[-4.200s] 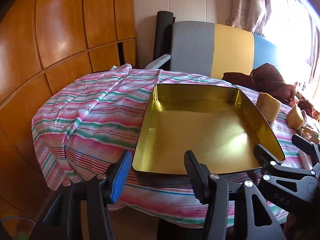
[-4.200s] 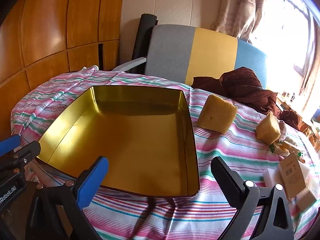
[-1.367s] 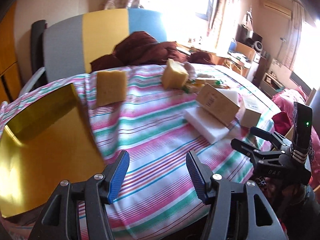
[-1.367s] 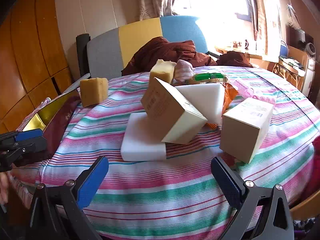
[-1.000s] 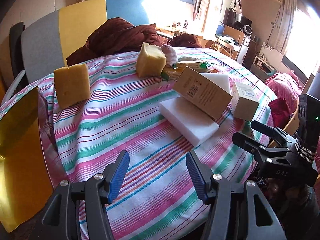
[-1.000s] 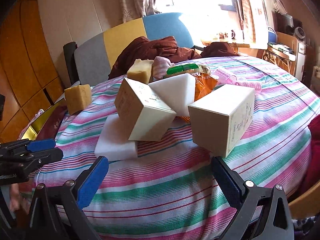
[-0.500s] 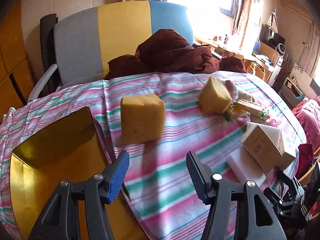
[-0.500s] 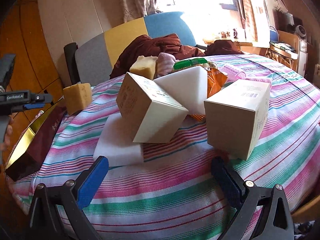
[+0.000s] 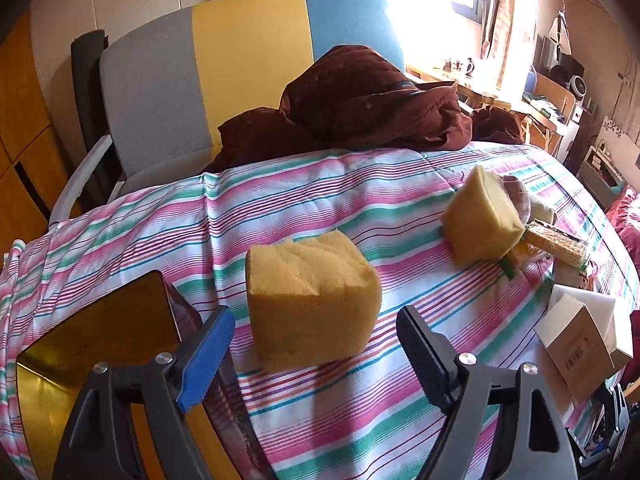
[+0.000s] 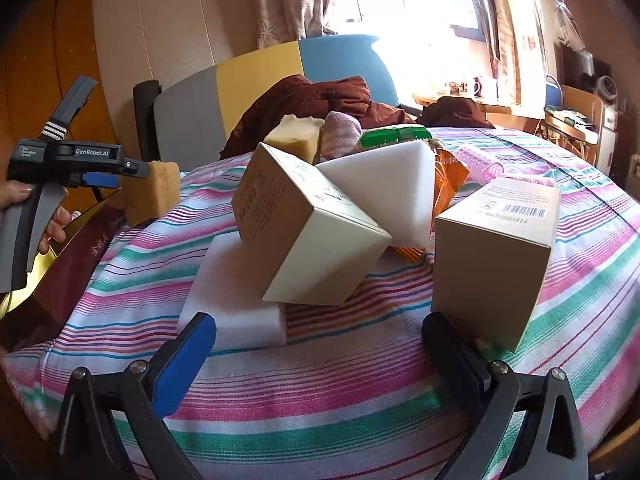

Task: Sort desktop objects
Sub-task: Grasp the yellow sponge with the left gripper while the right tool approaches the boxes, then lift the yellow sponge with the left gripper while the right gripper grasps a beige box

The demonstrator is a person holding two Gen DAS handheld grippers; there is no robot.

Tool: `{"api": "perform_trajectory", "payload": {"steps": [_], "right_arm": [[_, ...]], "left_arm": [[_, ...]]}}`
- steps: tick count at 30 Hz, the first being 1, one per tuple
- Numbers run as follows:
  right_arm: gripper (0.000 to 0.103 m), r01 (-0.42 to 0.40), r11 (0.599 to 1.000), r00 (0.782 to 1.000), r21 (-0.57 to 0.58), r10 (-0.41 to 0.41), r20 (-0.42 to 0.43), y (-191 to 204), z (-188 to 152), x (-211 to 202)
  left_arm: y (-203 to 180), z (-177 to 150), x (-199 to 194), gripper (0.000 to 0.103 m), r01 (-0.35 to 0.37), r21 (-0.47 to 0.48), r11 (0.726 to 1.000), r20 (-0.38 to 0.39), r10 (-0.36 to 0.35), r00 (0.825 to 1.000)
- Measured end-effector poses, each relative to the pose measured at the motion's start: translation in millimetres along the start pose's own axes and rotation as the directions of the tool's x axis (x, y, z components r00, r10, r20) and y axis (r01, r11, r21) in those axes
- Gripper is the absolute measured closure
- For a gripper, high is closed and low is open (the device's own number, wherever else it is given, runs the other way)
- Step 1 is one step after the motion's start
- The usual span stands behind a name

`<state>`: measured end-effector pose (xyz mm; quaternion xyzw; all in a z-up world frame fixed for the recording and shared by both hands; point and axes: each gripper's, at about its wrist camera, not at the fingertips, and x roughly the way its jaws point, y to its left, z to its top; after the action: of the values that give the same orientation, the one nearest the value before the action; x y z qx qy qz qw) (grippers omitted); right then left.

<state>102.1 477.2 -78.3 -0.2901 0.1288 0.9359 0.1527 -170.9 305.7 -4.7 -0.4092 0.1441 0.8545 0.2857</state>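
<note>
A yellow block of foam sponge (image 9: pixel 312 300) sat on the striped cloth near the tabletop's left edge, just beside the shallow gold metal tin (image 9: pixel 96 344) at that edge. The left gripper (image 9: pixel 316 344) faced it with jaws spread wide on either side, touching nothing. To grip well, I judged, it should go forward until the fingers flanked the block's middle, then squeeze gently, since foam gives, before lifting it over the tin's wall. The right gripper (image 10: pixel 320 344), jaws likewise apart and empty, waited at the near edge before a tilted brown cardboard carton (image 10: pixel 296 236) leaning on a flat white foam slab (image 10: pixel 236 300). Only the right view showed the person's hand (image 10: pixel 48 216) on the left tool and a second upright carton (image 10: pixel 496 256); only the left showed the tin's gold floor.
</note>
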Motion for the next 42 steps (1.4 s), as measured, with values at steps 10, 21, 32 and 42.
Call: {"api": "perform_trajectory", "payload": {"steps": [10, 21, 32, 42], "right_arm": [[0.0, -0.019, 1.0, 0.999, -0.015, 0.02, 0.034, -1.1, -3.0, 1.3], [0.0, -0.04, 0.999, 0.998, 0.002, 0.04, 0.046, -3.2, -5.9, 0.7], [0.0, -0.051, 0.999, 0.999, 0.008, 0.051, 0.01, 2.0, -2.2, -15.2], [0.001, -0.063, 0.996, 0.995, -0.069, 0.068, 0.073, 13.2, 32.2, -43.0]], "left_arm": [[4.9, 7.5, 33.7, 0.016, -0.022, -0.012, 1.0, -0.067, 0.022, 0.998], [-2.1, -4.8, 16.3, 0.032, 0.006, -0.014, 1.0, -0.032, -0.006, 0.999], [-58.1, -55.3, -63.9, 0.033, 0.141, 0.086, 0.986, 0.075, -0.147, 0.986], [-84.1, -136.1, -82.6, 0.033, 0.148, 0.143, 0.979, 0.131, -0.167, 0.977]]}}
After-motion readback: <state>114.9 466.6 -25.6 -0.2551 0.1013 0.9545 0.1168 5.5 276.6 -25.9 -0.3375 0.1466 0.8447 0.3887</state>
